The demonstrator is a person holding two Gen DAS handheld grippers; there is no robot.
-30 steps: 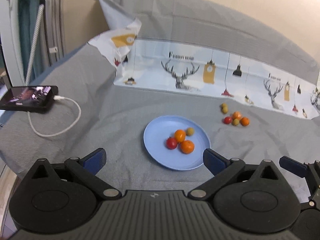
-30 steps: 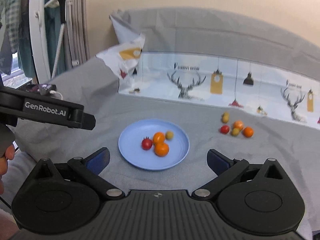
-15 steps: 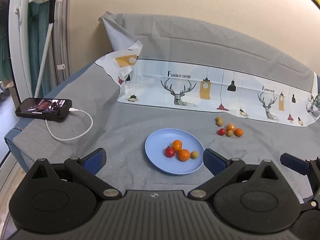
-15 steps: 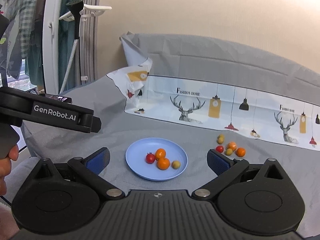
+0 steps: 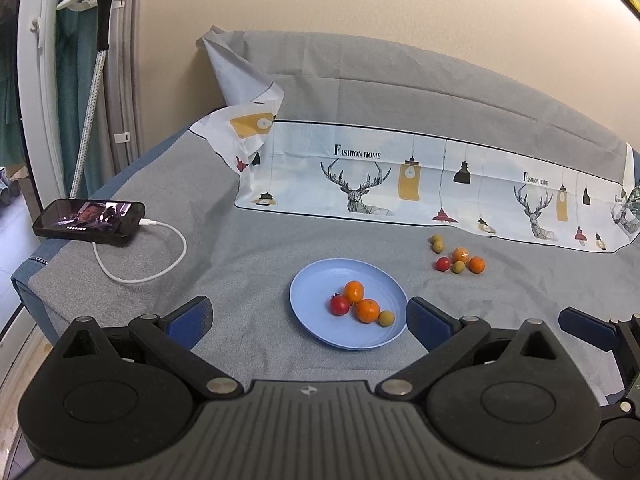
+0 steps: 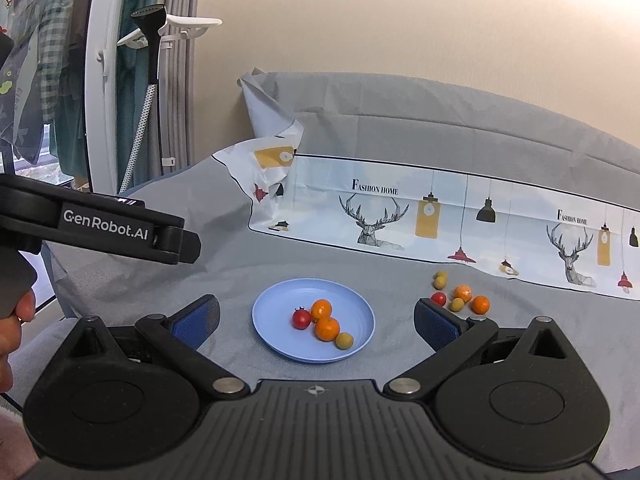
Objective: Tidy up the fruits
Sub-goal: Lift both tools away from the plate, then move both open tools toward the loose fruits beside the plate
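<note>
A blue plate (image 5: 316, 292) (image 6: 276, 300) lies on the grey cloth and holds a red tomato (image 5: 339, 305) (image 6: 301, 318), two oranges (image 5: 367, 310) (image 6: 327, 328) and a small green fruit (image 5: 386, 318) (image 6: 344, 340). A loose cluster of several small fruits (image 5: 458, 259) (image 6: 460, 298) lies on the cloth to the plate's far right. My left gripper (image 5: 308, 320) is open and empty, held back above the plate's near side. My right gripper (image 6: 316, 322) is open and empty, also held back from the plate.
A phone (image 5: 89, 222) with a white cable (image 5: 160, 256) lies at the cloth's left edge. A printed deer-pattern cloth (image 5: 420, 184) lies at the back. A garment steamer pole (image 5: 90, 92) stands at the left. The left gripper's body (image 6: 104, 226) shows left in the right wrist view.
Both grippers have pulled back and risen, so the plate and fruit look smaller and farther. The small green fruit has rolled from the plate's far side to its near right.
</note>
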